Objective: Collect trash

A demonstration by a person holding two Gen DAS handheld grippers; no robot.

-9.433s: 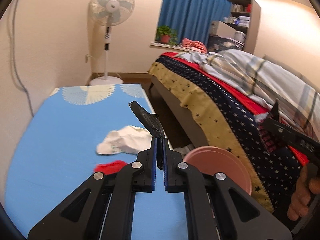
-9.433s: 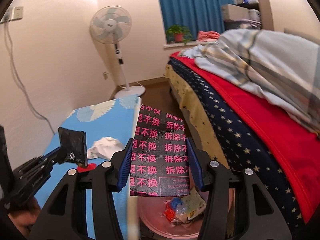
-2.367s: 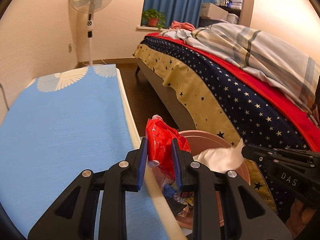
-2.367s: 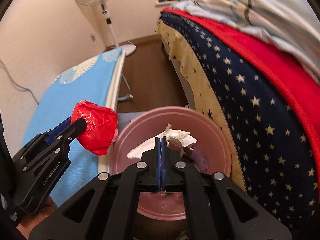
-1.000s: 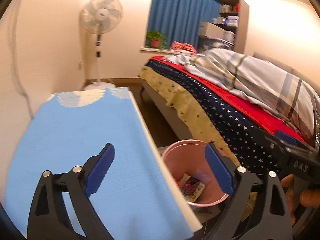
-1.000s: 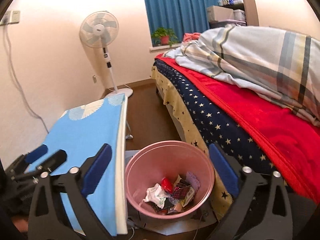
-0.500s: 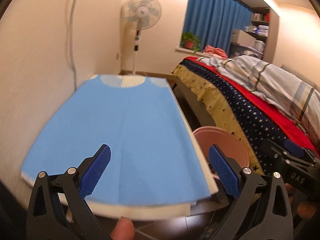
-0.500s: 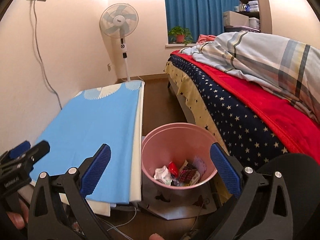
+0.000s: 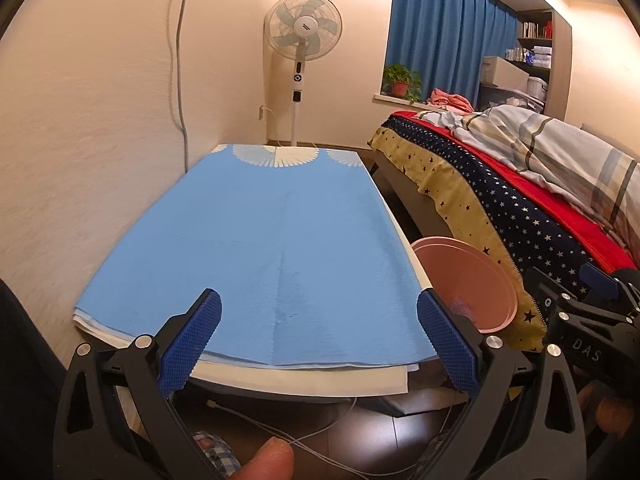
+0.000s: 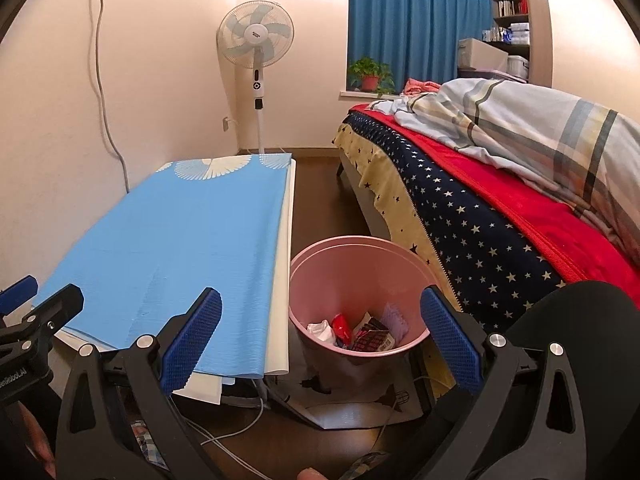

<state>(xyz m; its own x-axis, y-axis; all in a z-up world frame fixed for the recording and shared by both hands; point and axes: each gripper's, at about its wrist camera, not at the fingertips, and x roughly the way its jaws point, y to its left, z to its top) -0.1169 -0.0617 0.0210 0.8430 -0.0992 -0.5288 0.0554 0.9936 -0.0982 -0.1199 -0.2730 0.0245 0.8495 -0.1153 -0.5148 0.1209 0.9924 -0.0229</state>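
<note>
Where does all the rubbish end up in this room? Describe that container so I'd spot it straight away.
Start at the big bed with the red and star-patterned covers, then look down into the narrow gap between it and the blue-topped table. On the floor there stands a round pink bin with crumpled wrappers and a tissue at its bottom. It is the only pink, open-topped thing there.

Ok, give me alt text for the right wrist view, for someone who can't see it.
Open tongs frame a pink trash bin on the floor, holding a white tissue, a red wrapper and other scraps. The bin stands between a blue-covered table and a bed; a standing fan and blue curtains are behind.
</note>
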